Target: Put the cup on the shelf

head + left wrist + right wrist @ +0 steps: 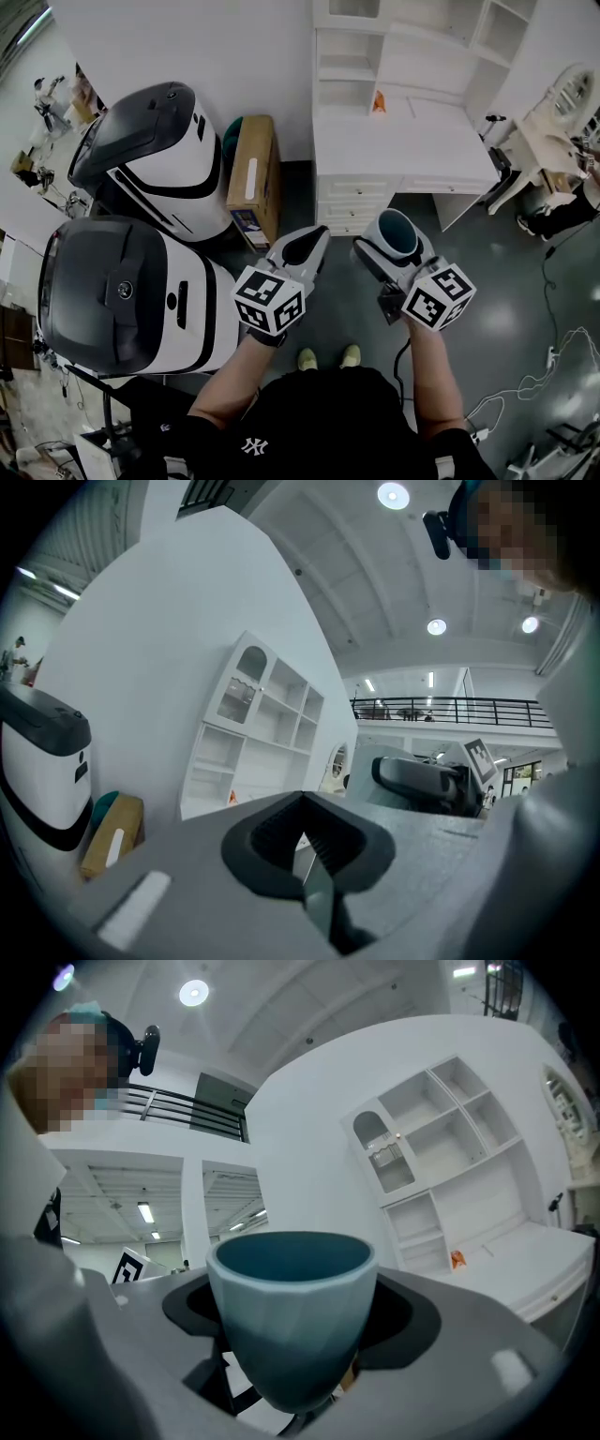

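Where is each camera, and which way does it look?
Head view: on the person's head, looking down at both arms, shoes, left hand-held gripper and right hand-held gripper.
Left gripper view: rides that gripper, facing the white shelf past shut jaws.
Right gripper view: rides that gripper, facing the cup it holds.
Shared: both gripper views show the shelf.

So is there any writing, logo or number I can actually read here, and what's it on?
"NY", white logo on the person's black shirt.
Labels on the cardboard box: too small to read.
Round emblem on the nearer white machine: too blurred to read.
Square markers on the left tool and right tool: patterns only, no words.
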Action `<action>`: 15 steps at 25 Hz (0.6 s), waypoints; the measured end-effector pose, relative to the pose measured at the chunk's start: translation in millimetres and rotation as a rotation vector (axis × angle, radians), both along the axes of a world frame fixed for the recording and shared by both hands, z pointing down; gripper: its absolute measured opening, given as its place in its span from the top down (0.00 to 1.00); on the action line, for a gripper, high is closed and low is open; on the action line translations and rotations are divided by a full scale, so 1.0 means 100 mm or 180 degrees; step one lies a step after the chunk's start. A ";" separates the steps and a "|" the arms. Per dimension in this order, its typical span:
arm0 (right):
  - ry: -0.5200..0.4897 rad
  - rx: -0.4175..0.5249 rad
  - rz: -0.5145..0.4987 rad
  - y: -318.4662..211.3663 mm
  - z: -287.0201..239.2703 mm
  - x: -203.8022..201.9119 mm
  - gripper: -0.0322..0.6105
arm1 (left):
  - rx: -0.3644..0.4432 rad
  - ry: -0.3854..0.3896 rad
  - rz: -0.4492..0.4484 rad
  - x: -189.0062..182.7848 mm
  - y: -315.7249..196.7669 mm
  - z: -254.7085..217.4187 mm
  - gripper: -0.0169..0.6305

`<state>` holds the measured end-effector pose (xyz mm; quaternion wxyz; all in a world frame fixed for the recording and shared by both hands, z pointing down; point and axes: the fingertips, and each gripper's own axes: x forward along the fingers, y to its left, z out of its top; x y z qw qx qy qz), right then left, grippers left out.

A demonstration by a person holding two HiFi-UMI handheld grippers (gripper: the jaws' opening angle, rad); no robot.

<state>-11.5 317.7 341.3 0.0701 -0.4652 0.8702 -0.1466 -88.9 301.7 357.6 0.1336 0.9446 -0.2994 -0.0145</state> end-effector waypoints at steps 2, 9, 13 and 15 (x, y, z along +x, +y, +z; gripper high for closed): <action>0.0018 0.0027 0.0028 -0.02 -0.01 -0.07 0.31 | 0.0010 -0.0007 0.0019 -0.07 -0.02 0.01 0.97; 0.0169 0.0093 0.0100 -0.09 0.01 -0.30 0.31 | 0.0040 -0.0015 0.0034 -0.29 -0.09 0.05 0.97; 0.0269 0.0114 0.0115 -0.17 0.03 -0.30 0.31 | 0.0067 -0.0023 0.0044 -0.26 -0.14 0.05 0.97; 0.0264 0.0120 0.0105 -0.25 0.05 -0.28 0.31 | 0.0069 -0.0026 0.0043 -0.22 -0.22 0.07 0.97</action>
